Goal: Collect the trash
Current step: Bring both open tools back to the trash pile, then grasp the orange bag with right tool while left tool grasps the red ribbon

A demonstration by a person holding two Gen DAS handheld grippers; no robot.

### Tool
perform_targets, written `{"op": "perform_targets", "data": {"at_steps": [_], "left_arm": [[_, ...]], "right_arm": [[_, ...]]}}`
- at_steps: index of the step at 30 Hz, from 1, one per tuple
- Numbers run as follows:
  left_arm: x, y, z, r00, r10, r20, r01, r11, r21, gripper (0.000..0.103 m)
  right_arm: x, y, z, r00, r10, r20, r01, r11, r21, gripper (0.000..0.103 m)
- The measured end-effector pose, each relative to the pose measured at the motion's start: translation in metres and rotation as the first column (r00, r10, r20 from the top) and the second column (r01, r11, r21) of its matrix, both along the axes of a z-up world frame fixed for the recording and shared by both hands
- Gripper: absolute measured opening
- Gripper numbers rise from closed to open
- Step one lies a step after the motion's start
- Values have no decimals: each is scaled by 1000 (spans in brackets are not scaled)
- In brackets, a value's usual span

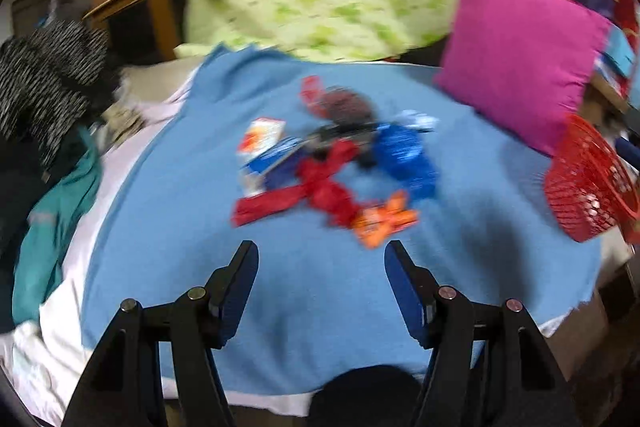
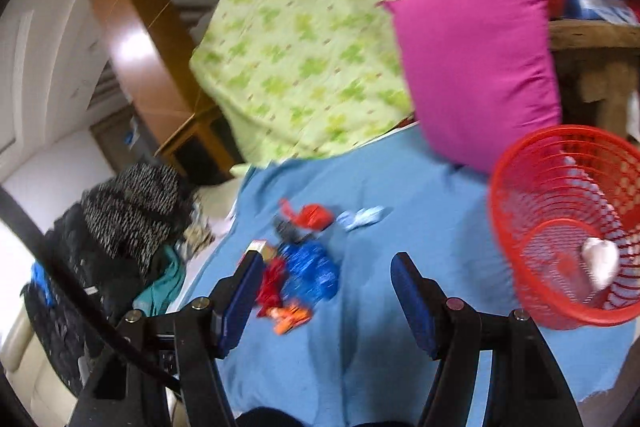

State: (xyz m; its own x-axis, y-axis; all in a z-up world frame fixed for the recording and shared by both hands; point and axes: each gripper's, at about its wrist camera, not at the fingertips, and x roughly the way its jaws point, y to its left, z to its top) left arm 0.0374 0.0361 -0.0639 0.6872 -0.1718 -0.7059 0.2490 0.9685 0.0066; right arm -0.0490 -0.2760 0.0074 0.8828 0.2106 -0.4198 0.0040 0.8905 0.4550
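The left claw [image 1: 321, 251] hangs with its jaws spread wide and nothing between them, over a blue cloth [image 1: 280, 327] spread on the bed. Straight ahead at 12 o'clock, just beyond its tips, lies the trash pile [image 1: 332, 163]: a crumpled red wrapper [image 1: 316, 189], an orange wrapper [image 1: 382, 221] nearest the claw, a shiny blue wrapper [image 1: 404, 155] and a white-and-blue packet [image 1: 262, 143], all blurred and touching or overlapping. At 3 o'clock a red mesh basket [image 1: 588, 187] sits at the cloth's edge, with a magenta pillow [image 1: 520, 59] behind it at 1 o'clock.

The right claw [image 2: 325, 263] is likewise wide apart and empty. The same wrappers lie between its tips toward 11 o'clock. The basket, at 3 o'clock in the right wrist view, holds one pale crumpled piece [image 2: 600, 263]. A green patterned quilt [image 2: 312, 39] rises at 12 o'clock; dark clothes [image 2: 132, 215] are heaped at 9 o'clock.
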Motion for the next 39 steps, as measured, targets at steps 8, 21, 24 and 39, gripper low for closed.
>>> {"op": "perform_targets", "data": {"at_steps": [8,21,24,39], "left_arm": [[6,34,-27,996,67,-62,-70,997,-44,67],[26,58,-52,984,115,-137,-130,986,-103,67],[25,69,-54,982,132,-132,-145,985,-96,67],[39,64,-44,989,102,-110,-115,986,-123,67]], "right_arm": [[31,44,-32,989,105,-107,-106,994,0,70],[130,113,-126,870,272,-412,-219,960,172,60],[160,119,-153,835,260,-485,-150,955,255,51],[200,106,-193,801,16,-598,239,908,345,47]]}}
